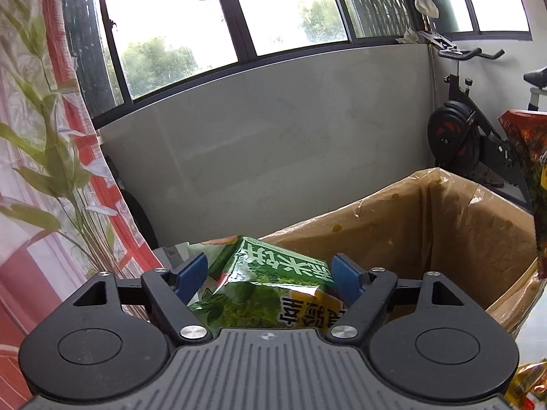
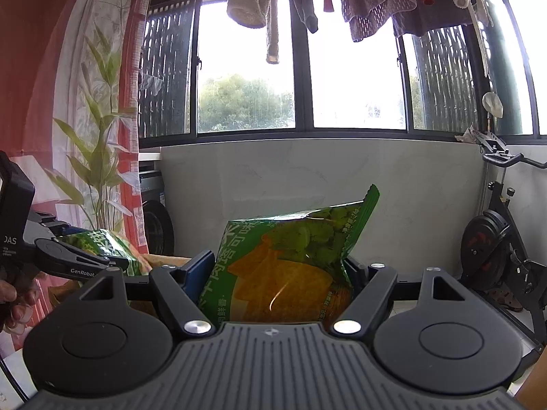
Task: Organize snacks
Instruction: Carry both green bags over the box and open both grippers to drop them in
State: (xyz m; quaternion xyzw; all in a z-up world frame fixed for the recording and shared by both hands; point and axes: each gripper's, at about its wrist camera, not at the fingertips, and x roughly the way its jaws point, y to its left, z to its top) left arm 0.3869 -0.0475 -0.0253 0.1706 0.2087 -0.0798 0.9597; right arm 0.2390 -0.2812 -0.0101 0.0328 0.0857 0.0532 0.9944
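Left gripper [image 1: 270, 278], jaws wide, green snack bag [image 1: 270, 290] loosely between them beside cardboard box [image 1: 444, 232]; right gripper [image 2: 277, 273] is clamped on chip bag [image 2: 294, 259]. Transfer step judged; lowering into box needed next.

green snack bag [image 2: 294, 259], brown cardboard box [image 1: 444, 225]

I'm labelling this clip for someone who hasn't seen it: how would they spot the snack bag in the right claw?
Start at the wide window with laundry hanging above it, then drop to the right claw in the foreground. The green snack bag stands upright between its blue pads. Unlike the other green bag at far left, its front shows big orange chips.
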